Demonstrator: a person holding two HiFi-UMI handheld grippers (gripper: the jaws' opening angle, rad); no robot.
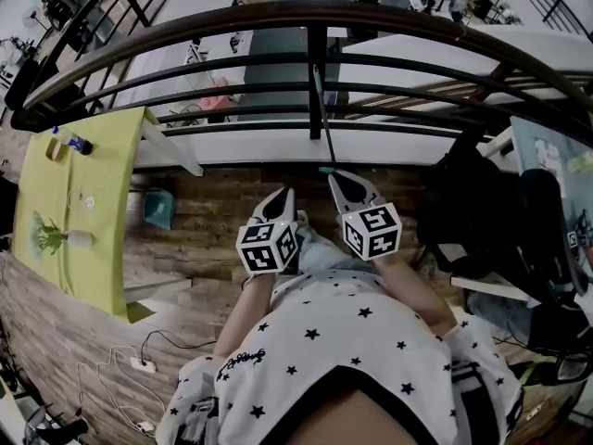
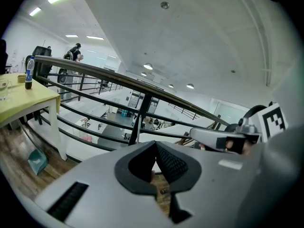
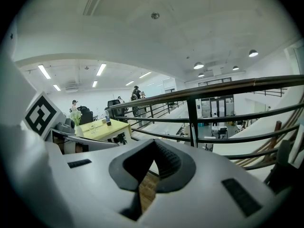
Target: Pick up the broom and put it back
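Observation:
A thin broom handle (image 1: 321,109) leans upright against the railing's centre post (image 1: 318,72), and its teal lower end (image 1: 326,169) rests on the wooden floor. My right gripper (image 1: 339,177) is shut and empty, its tip just short of that teal end. My left gripper (image 1: 282,194) hangs beside it to the left, shut with nothing between its pads. In the left gripper view the jaws (image 2: 155,144) meet at their tips, with the right gripper's body to their right. The right gripper view shows its jaws (image 3: 153,142) closed, facing the railing. I cannot make out the broom in either gripper view.
A dark curved railing (image 1: 278,26) runs across in front of me, with a drop to a lower floor beyond it. A yellow table (image 1: 83,221) with a bottle (image 1: 69,142) stands at the left, a teal dustpan (image 1: 157,209) beside it. Black bags and a chair (image 1: 491,221) crowd the right.

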